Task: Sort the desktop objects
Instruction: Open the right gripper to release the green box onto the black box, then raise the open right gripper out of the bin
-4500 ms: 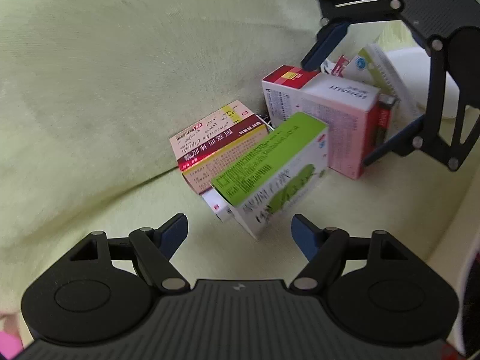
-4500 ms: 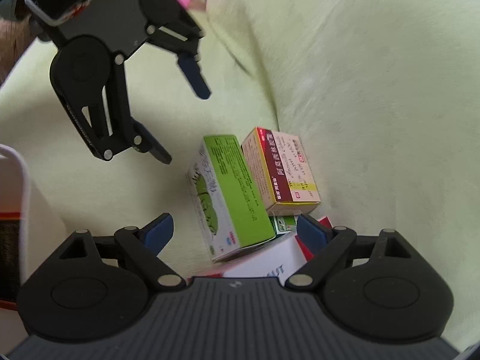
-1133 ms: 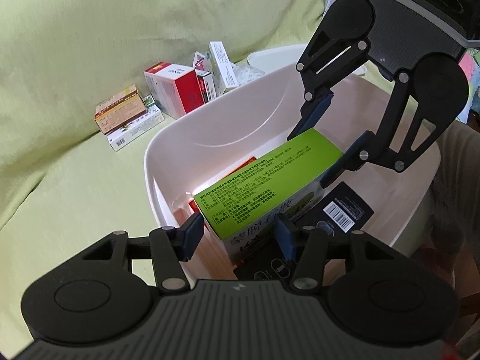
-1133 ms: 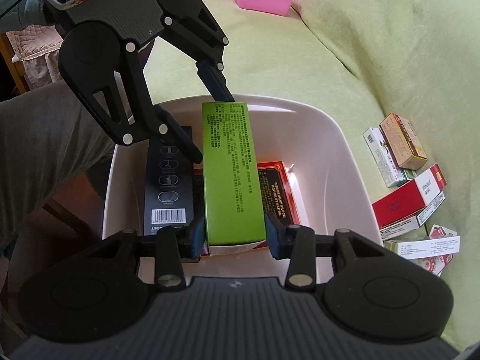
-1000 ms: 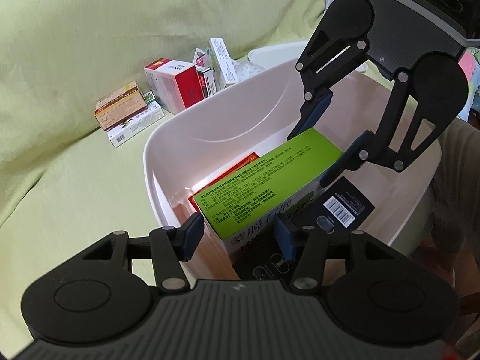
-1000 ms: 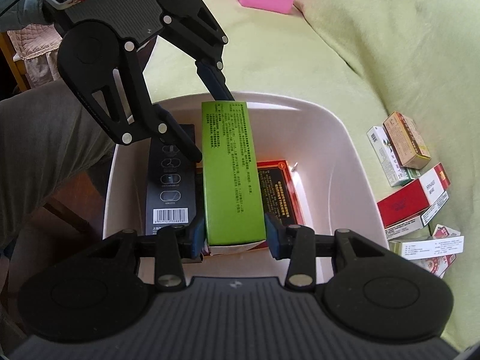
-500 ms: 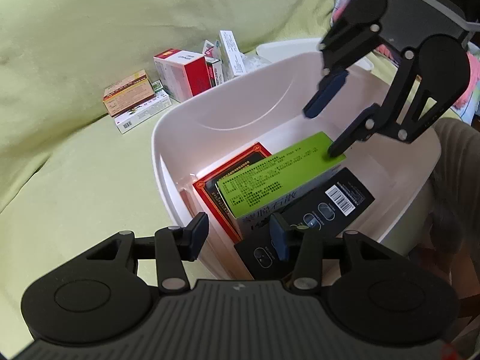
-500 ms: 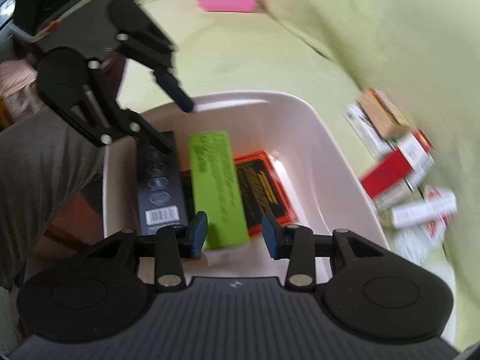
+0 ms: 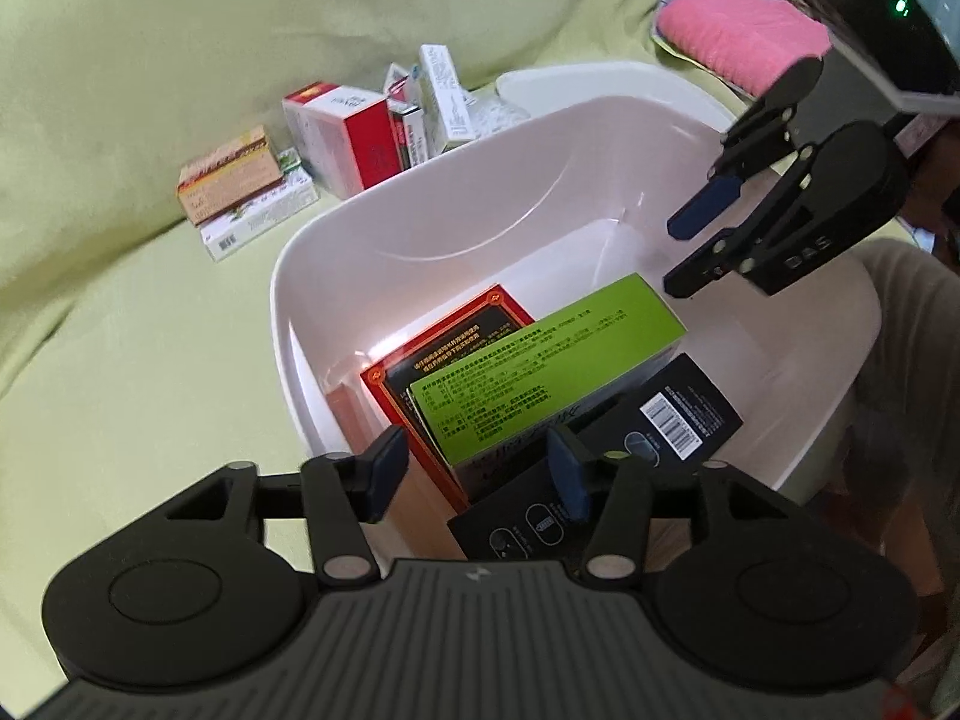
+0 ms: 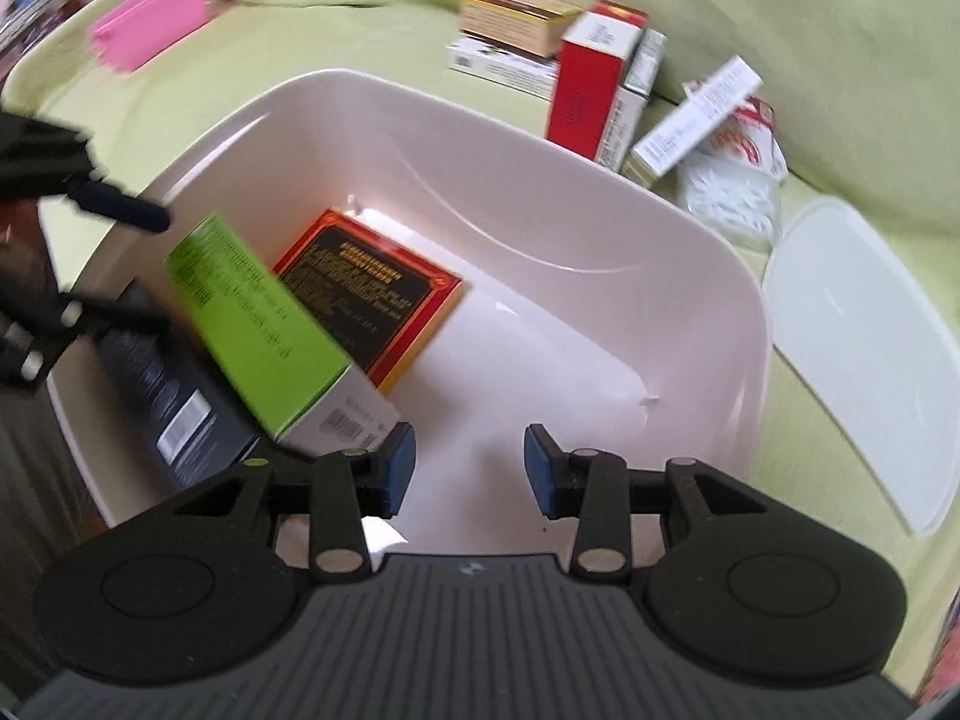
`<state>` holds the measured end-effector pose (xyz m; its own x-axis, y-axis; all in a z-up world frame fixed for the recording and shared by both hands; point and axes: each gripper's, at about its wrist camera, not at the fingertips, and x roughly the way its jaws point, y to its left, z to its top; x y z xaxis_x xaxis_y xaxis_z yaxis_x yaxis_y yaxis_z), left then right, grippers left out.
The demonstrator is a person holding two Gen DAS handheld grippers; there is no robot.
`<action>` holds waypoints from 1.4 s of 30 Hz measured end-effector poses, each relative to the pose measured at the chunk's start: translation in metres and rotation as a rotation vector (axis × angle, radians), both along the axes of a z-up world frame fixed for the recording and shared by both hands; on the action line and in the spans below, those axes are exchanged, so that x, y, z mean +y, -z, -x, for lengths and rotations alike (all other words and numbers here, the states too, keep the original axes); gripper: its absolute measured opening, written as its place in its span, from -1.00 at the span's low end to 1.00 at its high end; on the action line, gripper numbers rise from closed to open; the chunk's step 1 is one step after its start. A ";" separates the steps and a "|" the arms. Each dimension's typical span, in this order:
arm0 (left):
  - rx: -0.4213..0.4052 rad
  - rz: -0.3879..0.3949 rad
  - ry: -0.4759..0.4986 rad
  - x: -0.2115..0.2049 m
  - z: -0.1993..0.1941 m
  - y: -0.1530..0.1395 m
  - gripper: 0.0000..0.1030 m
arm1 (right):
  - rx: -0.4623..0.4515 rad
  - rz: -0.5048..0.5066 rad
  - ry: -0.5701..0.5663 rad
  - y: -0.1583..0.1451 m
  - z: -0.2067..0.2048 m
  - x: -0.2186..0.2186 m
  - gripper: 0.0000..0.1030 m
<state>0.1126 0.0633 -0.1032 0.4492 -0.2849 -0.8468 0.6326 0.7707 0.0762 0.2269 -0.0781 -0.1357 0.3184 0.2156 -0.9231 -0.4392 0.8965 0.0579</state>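
Now the green box (image 9: 543, 360) lies released in the white bin (image 9: 420, 210), lower centre of the left wrist view; one second earlier both grippers clamped it above the bin. It rests on the red-and-black box (image 9: 447, 330), beside the black box (image 9: 678, 414). The left gripper (image 9: 477, 471) has spread fingers that hold nothing. The right gripper (image 10: 468, 465) is likewise spread and empty, and has pulled back to the bin's near rim at the bottom of its view. Judgement: this placement is complete; the next pick comes from the loose pile.

Count:
- Boxes in bin: three.
- Boxes on the green cloth (image 9: 150, 330), upper left of the left wrist view: at least five; the cluster overlaps, so the exact number cannot be told.
- White lid (image 10: 864, 372): one, right of the right wrist view.
- Pink tray (image 10: 150, 12): one, upper left.
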 end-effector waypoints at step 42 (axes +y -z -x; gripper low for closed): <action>0.168 0.092 -0.079 0.010 0.001 0.002 0.37 | 0.064 -0.107 0.077 0.015 0.012 0.019 -0.28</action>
<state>0.1116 0.0733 -0.1048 0.3281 -0.3344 -0.8835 0.5678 0.8172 -0.0984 0.2149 -0.0592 -0.1508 0.2793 0.2909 -0.9151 -0.3620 0.9146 0.1802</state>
